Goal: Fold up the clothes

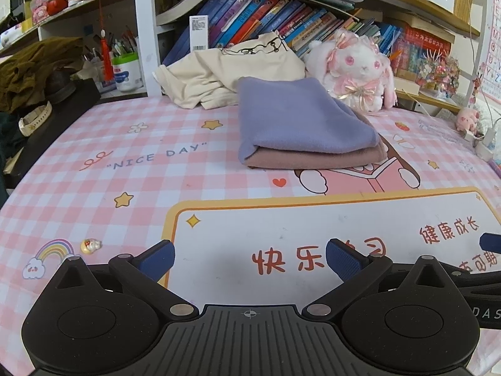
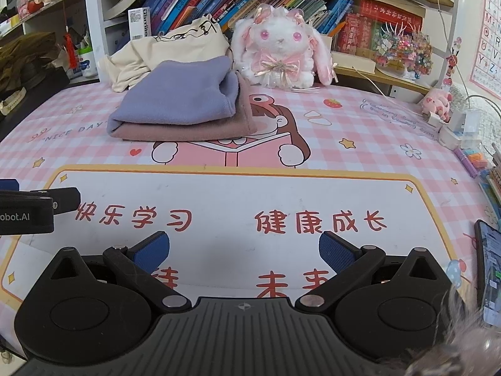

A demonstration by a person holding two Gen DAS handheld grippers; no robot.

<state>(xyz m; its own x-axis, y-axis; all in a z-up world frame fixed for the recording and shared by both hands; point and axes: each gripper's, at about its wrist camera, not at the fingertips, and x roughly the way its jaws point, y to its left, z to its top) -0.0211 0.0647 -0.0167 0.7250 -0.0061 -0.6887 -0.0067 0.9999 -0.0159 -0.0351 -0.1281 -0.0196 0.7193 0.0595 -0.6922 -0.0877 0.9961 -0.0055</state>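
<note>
A folded lavender cloth (image 1: pixel 297 119) lies on top of a folded dusty-pink cloth (image 1: pixel 313 158) on the pink checked desk mat (image 1: pixel 125 169). The stack also shows in the right wrist view, lavender (image 2: pixel 178 94) over pink (image 2: pixel 194 131). Behind it lies a crumpled cream garment (image 1: pixel 225 72), also in the right wrist view (image 2: pixel 169 47). My left gripper (image 1: pixel 250 258) is open and empty, low over the mat's white panel, well short of the stack. My right gripper (image 2: pixel 244 250) is open and empty over the same panel. The left gripper's side shows at the right wrist view's left edge (image 2: pixel 37 203).
A white plush rabbit (image 1: pixel 360 69) sits behind the stack, against shelves of books (image 1: pixel 266 18). An olive garment (image 1: pixel 34 65) and a watch (image 1: pixel 34 120) lie at the left. A power strip (image 2: pixel 460 128), pens and a phone (image 2: pixel 490 266) lie at the right.
</note>
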